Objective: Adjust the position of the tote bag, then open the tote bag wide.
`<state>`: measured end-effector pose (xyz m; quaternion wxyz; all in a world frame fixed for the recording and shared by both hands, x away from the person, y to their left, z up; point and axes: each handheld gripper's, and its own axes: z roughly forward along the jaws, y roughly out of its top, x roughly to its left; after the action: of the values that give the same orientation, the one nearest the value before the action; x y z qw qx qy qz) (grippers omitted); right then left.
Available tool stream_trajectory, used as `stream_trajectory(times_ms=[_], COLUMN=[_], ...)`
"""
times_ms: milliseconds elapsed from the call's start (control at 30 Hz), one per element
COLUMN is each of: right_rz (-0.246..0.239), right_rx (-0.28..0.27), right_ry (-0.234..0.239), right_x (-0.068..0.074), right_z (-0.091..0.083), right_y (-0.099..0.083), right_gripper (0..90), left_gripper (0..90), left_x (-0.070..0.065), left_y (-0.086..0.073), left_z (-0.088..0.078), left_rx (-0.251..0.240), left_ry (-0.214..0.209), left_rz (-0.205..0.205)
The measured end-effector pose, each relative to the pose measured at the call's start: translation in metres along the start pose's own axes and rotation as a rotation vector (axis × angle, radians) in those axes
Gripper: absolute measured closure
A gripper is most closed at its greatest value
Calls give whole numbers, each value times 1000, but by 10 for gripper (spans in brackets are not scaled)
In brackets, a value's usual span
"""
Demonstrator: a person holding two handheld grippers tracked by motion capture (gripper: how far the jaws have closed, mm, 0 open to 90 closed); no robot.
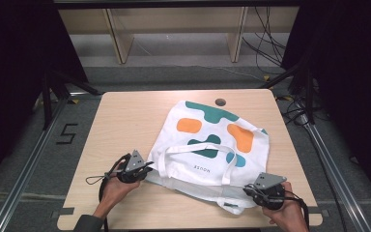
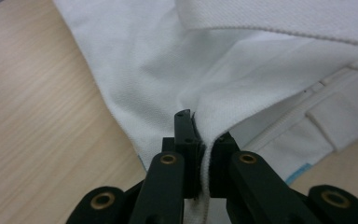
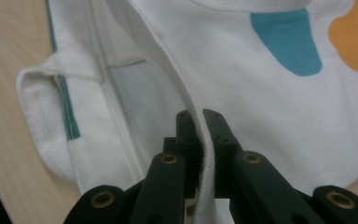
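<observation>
A white tote bag (image 1: pixel 212 142) with teal, orange and blue blobs lies flat on the wooden table (image 1: pixel 125 121), its open mouth toward the front edge and one handle folded back over it. My left gripper (image 1: pixel 147 170) is at the bag's near left corner, shut on the hem of the upper layer (image 2: pixel 204 154). My right gripper (image 1: pixel 248 190) is at the near right corner, shut on the same upper hem (image 3: pixel 200 140). In the right gripper view the bag's print (image 3: pixel 286 42) lies beyond the jaws, and a handle loop (image 3: pixel 42 107) lies to the left.
A small dark round hole (image 1: pixel 220 102) is in the table near its far edge. Beyond the table stand wooden frame legs (image 1: pixel 118 41) and loose cables (image 1: pixel 265 38). Metal rails (image 1: pixel 26 164) run along both sides on the floor.
</observation>
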<state>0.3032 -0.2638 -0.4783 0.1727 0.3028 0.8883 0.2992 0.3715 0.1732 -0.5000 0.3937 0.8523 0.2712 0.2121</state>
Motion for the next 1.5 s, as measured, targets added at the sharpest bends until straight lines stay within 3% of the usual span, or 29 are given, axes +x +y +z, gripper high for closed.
stream_trajectory(times_ms=[200,367,600,733,1033,1100,1167,1233,1400,1500], right_rz=[55,44,63,57,49,90,73,93,78,73], right_rx=[-31,-57,-64,-76,-78,-66,-72,-64,-68,-73], right_ry=[-35,-52,-46,-60,-36,-39,-53,-48,-50,-57], right_x=[-19,-26,-30,-33,-35,-33,-34,-33,-34,-34], right_z=[-7,-9,-11,-11,-8,-10,-10,-11,-9,-10], right_y=[-7,-12,-14,-16,-16,-17,-19,-19,-19,-19], right_gripper=[852,850,845,837,817,812,808,803,804,810], left_gripper=[855,852,845,839,836,836,836,835,836,841], left_x=[-26,-45,-57,-68,-71,-71,-69,-72,-70,-70], left_y=[4,2,3,2,1,1,2,2,2,4], left_z=[-18,-28,-38,-46,-51,-50,-50,-48,-51,-53], left_rx=[7,10,4,-10,-11,-23,-18,-36,-31,-40], left_ry=[-56,-77,-84,-115,-115,-117,-124,-120,-130,-111], left_rz=[-15,-11,-16,-23,-24,-30,-3,-48,-48,-41])
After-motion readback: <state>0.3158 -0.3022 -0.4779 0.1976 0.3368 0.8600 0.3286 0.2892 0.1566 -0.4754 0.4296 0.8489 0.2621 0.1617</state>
